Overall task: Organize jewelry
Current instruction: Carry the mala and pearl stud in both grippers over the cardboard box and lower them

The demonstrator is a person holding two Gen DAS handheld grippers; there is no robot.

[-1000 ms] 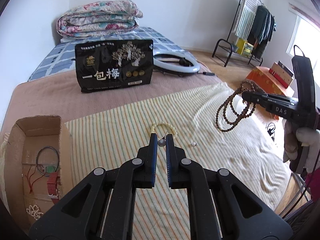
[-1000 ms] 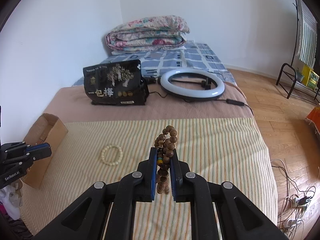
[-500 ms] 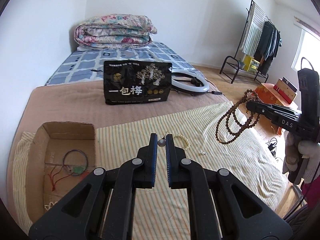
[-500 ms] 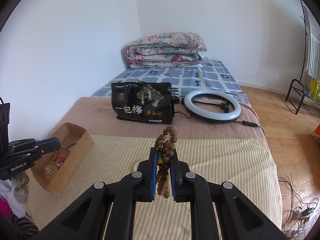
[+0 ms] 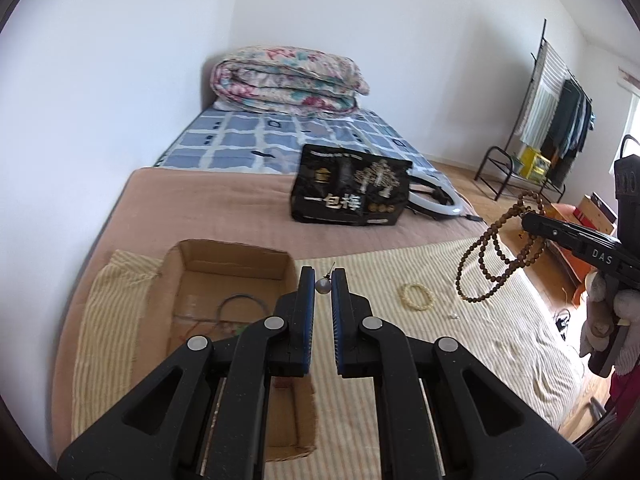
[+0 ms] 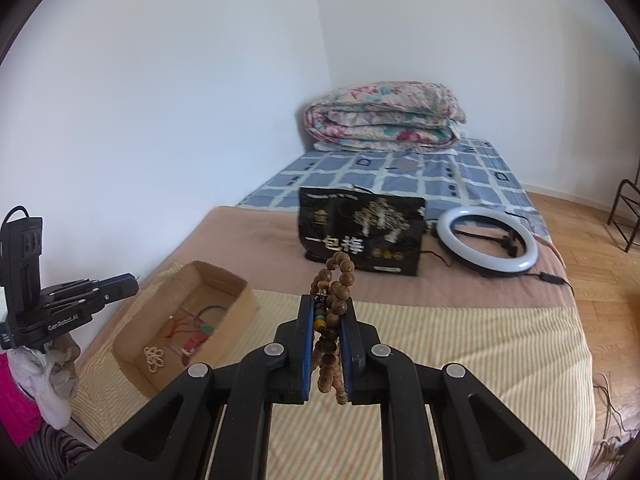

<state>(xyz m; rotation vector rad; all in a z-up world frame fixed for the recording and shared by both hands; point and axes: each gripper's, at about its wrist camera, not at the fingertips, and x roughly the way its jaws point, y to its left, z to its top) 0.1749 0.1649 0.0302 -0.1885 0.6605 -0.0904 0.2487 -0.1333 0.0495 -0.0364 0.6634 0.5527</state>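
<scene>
My left gripper (image 5: 323, 277) is shut on a small grey pearl earring (image 5: 322, 286), its pin sticking up past the tips. It hangs over the right edge of an open cardboard box (image 5: 232, 261), which holds a dark ring, red cords and a cream bead bracelet (image 6: 154, 358). My right gripper (image 6: 326, 309) is shut on a long brown wooden bead necklace (image 6: 335, 320). The necklace's loops (image 5: 492, 258) dangle above the striped cloth (image 5: 460, 344). A cream bracelet (image 5: 418, 295) and a tiny pale piece (image 5: 454, 315) lie on that cloth.
A black snack bag (image 6: 362, 236) stands behind the cloth with a ring light (image 6: 486, 242) and its cable beside it. A folded floral quilt (image 5: 288, 80) lies at the bed's head. The wall runs along the left; a clothes rack (image 5: 552, 120) stands far right.
Both grippers have swung left and risen, each keeping its grip. The cardboard box has slid from the left edge to under the left gripper's tips and has come nearer in the right wrist view.
</scene>
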